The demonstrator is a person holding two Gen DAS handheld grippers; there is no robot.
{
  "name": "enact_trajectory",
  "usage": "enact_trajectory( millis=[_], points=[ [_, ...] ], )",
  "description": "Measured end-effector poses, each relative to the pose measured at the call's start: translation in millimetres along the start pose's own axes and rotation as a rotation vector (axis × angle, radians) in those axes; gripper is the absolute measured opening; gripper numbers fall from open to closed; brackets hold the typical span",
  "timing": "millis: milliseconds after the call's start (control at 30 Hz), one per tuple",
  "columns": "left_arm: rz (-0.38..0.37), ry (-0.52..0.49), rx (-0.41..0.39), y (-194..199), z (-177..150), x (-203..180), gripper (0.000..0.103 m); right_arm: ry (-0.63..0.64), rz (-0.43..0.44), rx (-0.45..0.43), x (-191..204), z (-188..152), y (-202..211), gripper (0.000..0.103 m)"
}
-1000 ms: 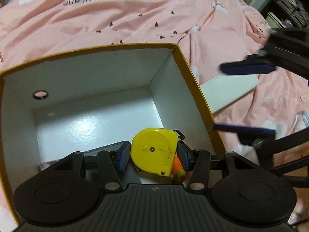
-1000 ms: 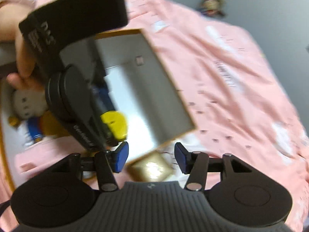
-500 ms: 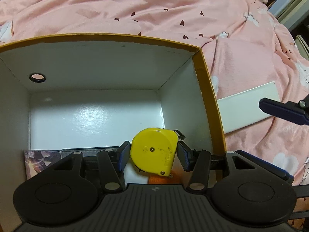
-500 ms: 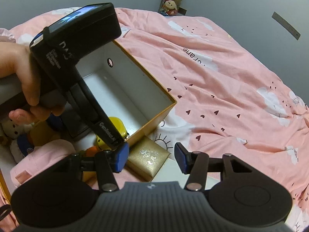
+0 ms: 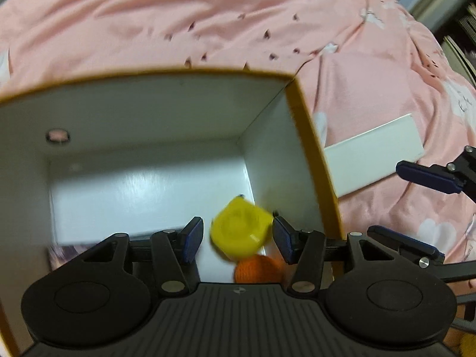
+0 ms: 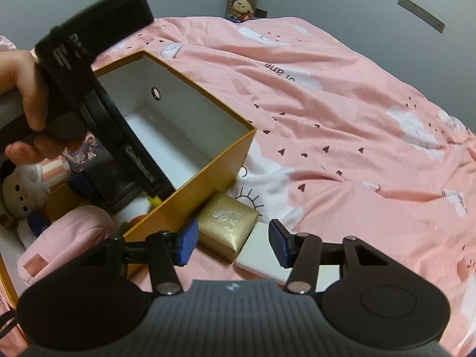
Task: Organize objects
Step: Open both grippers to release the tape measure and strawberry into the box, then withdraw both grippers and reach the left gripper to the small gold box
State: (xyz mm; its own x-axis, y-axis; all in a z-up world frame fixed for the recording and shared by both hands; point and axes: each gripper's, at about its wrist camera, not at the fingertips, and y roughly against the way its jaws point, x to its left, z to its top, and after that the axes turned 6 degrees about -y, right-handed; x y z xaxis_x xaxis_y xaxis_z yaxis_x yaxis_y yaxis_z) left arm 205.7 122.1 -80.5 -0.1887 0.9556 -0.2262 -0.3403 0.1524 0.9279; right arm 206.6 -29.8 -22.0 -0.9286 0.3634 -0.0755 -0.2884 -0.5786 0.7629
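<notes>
Left gripper (image 5: 238, 238) spread, yellow tape measure (image 5: 239, 233) loose (blurred) inside box (image 5: 312, 160). Right gripper (image 6: 230, 245) spread over gold box (image 6: 227, 224). Risk: tape lands on orange item (image 5: 257, 269) at 5 o'clock, rolls.

On your pink bedspread (image 6: 342, 95) you could read only upside-down fragments of dark print, roughly "ane" with more letters beneath, while the white lettering on the black gripper body (image 6: 89, 50) in your left hand was too blurred to read.

One open box (image 6: 190, 184), one yellow tape measure (image 5: 239, 232), one gold gift box (image 6: 227, 226), one flat white box (image 5: 372, 154) — and one stuffed doll (image 6: 22, 190).
</notes>
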Motion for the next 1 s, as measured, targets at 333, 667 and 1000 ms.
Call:
enact_trajectory(
  millis=[333, 667, 1000],
  points=[
    [0.076, -0.092, -0.005, -18, 12, -7, 0.037, -0.035, -0.002, -0.012, -4, -7, 1, 0.055],
    [0.024, -0.122, 0.04, -38, 6, -11, 0.02, -0.064, -0.001, -0.007, -9, -14, -2, 0.055],
    [0.029, -0.14, -0.016, -18, 2, -13, 0.019, -0.077, -0.004, 0.001, -9, -19, -5, 0.055]
  ],
)
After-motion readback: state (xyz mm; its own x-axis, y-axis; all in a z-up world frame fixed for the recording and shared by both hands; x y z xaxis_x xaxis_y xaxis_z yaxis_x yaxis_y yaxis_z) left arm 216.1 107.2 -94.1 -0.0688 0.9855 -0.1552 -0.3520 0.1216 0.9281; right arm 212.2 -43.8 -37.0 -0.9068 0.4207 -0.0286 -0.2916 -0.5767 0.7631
